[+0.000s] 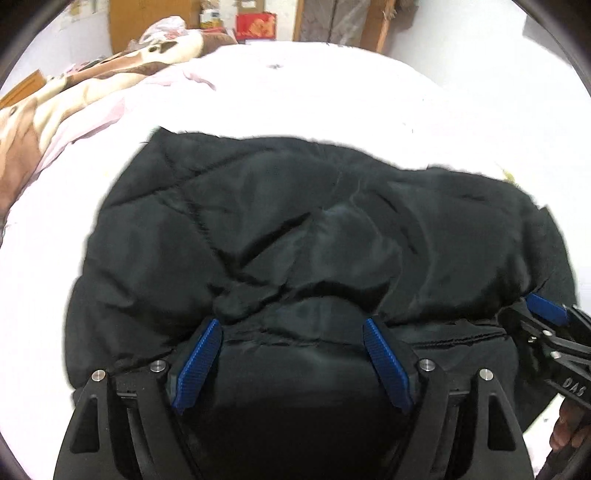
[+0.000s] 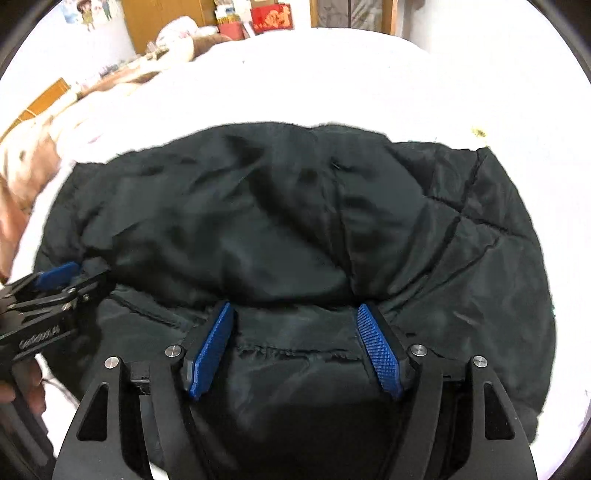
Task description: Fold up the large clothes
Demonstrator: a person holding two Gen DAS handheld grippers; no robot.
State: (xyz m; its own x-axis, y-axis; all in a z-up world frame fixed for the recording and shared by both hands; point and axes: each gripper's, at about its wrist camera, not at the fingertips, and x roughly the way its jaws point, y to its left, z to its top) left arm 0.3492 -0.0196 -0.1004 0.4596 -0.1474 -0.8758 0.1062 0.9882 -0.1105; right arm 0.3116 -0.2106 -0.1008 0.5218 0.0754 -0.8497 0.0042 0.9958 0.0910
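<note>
A black quilted padded jacket (image 1: pixel 295 229) lies bunched on a white bed sheet (image 1: pixel 332 92); it also fills the right wrist view (image 2: pixel 295 221). My left gripper (image 1: pixel 293 325) is open, its blue pads (image 1: pixel 199 365) spread wide over the jacket's near edge, fabric lying between them. My right gripper (image 2: pixel 295 310) is open the same way, blue pads (image 2: pixel 380 350) apart over a stitched hem. The right gripper shows at the far right of the left wrist view (image 1: pixel 546 317); the left gripper shows at the left of the right wrist view (image 2: pixel 59 280).
A brown and cream patterned blanket (image 1: pixel 55 96) lies along the bed's left side. Wooden furniture (image 1: pixel 155 22) and a red box (image 1: pixel 256 24) stand beyond the bed's far edge. A small yellow scrap (image 2: pixel 479 132) lies on the sheet by the jacket's far right corner.
</note>
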